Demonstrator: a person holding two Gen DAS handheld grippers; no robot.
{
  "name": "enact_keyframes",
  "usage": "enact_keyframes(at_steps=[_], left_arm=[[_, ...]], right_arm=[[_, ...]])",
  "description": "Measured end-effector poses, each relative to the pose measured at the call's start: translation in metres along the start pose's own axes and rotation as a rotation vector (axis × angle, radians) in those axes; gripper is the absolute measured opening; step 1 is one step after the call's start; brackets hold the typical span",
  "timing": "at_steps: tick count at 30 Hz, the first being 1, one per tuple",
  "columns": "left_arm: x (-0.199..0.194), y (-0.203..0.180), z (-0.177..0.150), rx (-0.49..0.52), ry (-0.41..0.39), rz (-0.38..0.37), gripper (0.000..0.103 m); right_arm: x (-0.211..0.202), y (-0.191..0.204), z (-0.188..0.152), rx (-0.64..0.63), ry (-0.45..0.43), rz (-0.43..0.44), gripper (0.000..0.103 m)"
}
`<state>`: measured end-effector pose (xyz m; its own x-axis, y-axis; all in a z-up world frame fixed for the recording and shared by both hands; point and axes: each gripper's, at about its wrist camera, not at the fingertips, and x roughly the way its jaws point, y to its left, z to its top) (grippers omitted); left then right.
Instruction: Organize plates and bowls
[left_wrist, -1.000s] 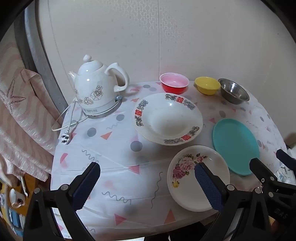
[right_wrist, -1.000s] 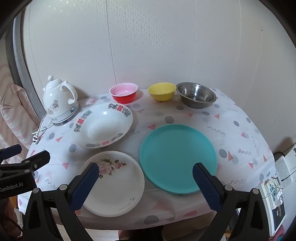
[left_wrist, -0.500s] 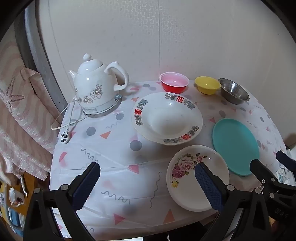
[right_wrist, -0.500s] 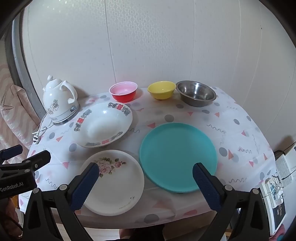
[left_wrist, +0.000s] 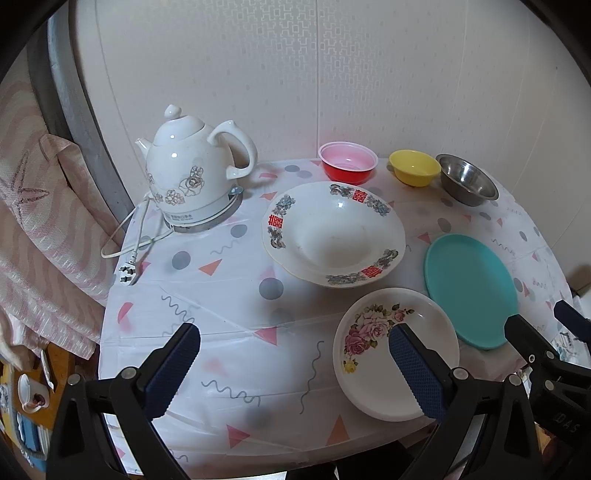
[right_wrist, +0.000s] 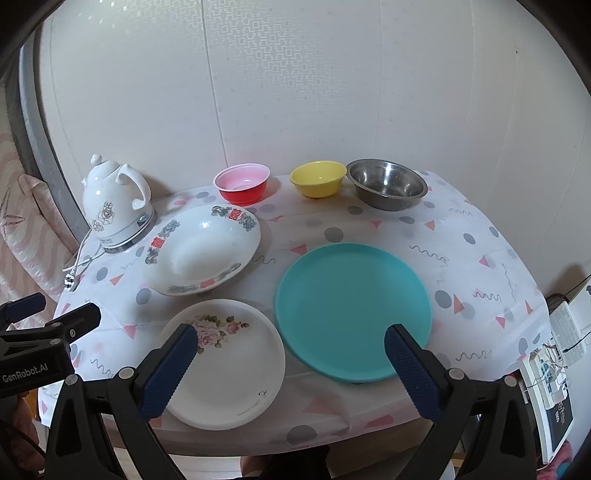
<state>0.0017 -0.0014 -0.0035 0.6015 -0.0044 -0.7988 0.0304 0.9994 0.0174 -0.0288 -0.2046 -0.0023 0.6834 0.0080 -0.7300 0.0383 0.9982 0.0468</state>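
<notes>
Nothing is stacked yet, so the task seems to be at its very start. On the far left of the table (right_wrist: 480, 236) stands a white kettle (right_wrist: 114, 210), which is not part of the work. To its right, the deep white bowl (right_wrist: 207, 251) with red signs rests alone, and near it lies the flower plate (right_wrist: 229, 362), just beside the teal plate (right_wrist: 351, 310). Along the far edge, the red bowl (right_wrist: 242, 184), the yellow bowl (right_wrist: 317, 178) and the steel bowl (right_wrist: 386, 183) stand in a row, each one separate. The left gripper (left_wrist: 293, 365) hovers with its fingers wide apart over the near edge and holds nothing. The right gripper (right_wrist: 288, 365) is also spread wide and empty, above the two plates. All plates and bowls are left to gather.
</notes>
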Motion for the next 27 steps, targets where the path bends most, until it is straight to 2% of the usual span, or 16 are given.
enact_keyframes(at_steps=[27], left_arm=[[0.0026,-0.0035,-0.0004,0.002,0.01,-0.006,0.103]], right_arm=[[-0.0014,-0.0055,-0.0001,0.019,0.001,-0.002,0.103]])
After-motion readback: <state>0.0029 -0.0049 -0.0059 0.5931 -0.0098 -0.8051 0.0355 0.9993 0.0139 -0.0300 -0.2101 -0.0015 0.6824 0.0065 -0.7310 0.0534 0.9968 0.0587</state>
